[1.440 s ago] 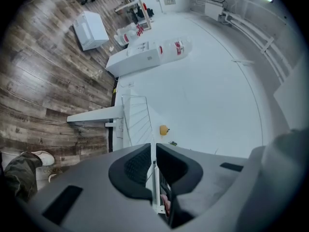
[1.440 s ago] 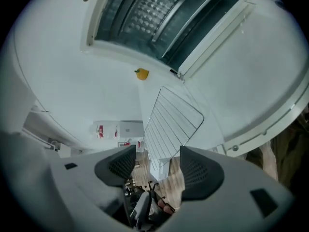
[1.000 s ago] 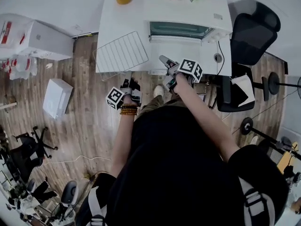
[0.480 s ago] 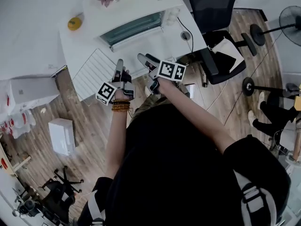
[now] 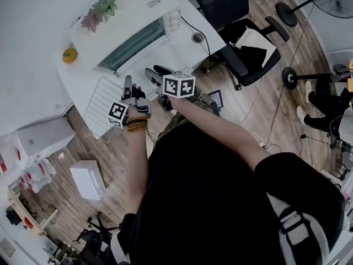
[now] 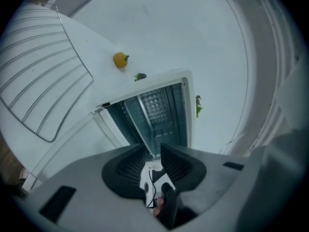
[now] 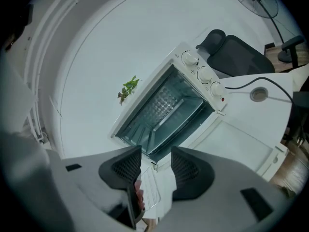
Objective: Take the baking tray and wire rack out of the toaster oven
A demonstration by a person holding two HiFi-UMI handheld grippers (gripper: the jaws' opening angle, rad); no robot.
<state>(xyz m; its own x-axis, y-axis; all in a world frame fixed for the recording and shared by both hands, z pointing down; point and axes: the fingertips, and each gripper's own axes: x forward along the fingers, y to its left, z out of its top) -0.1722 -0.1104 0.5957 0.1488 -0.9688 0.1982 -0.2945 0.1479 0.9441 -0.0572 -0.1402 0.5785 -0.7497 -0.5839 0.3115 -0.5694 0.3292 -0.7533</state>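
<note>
Wire rack, one, white metal grid: lies flat on the white counter, just beside the white toaster oven. One oven, door open, three knobs. Tray inside: cannot tell. One round yellow fruit and one small potted plant. Left claw is narrow, jaws just opening, nothing between. Right claw is wider, jaws just closing, empty.

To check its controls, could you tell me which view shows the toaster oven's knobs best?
The right gripper view: three knobs show clearly on the toaster oven. The head view has them too small to tell; the left gripper view shows only the cavity.
</note>
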